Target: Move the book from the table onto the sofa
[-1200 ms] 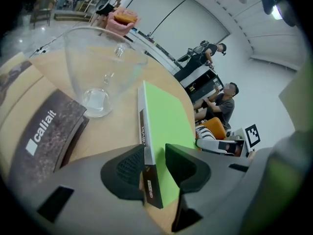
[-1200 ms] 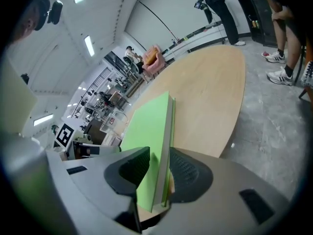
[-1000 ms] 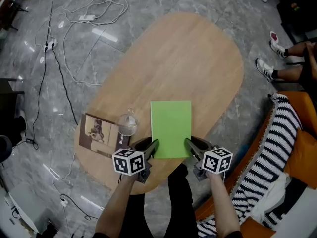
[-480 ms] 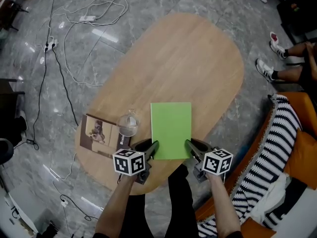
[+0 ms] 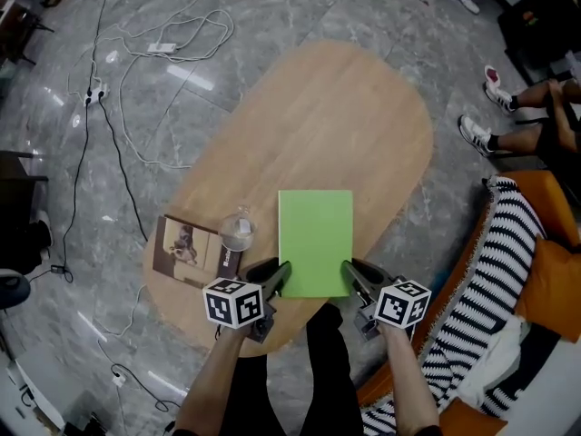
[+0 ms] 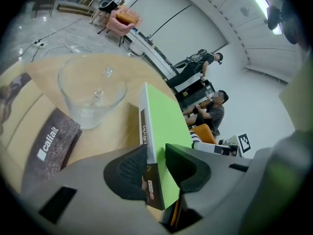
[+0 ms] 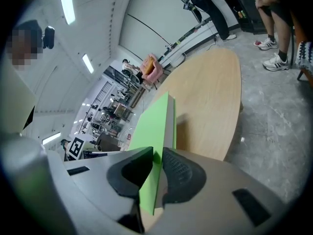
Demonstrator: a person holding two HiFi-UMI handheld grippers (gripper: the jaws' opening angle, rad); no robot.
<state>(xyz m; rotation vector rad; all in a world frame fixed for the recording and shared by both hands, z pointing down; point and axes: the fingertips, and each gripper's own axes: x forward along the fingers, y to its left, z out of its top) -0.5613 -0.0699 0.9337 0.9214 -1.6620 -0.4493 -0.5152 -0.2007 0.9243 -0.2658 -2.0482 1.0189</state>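
Observation:
A bright green book lies lengthwise at the near end of the oval wooden table. My left gripper is shut on its near left corner and my right gripper on its near right corner. In the left gripper view the jaws pinch the book by its spine edge. The right gripper view has the jaws closed over the green cover, whose far end stands off the tabletop and casts a shadow. The orange sofa, draped with a striped blanket, is at the right.
A clear glass stands just left of the book, partly over a brown magazine. Cables trail over the grey floor at the left. A seated person's feet are beyond the sofa. More people show far off in the left gripper view.
The head view has shifted a little, so table and book sit slightly lower and further right. Both grippers stay clamped on the book's near corners.

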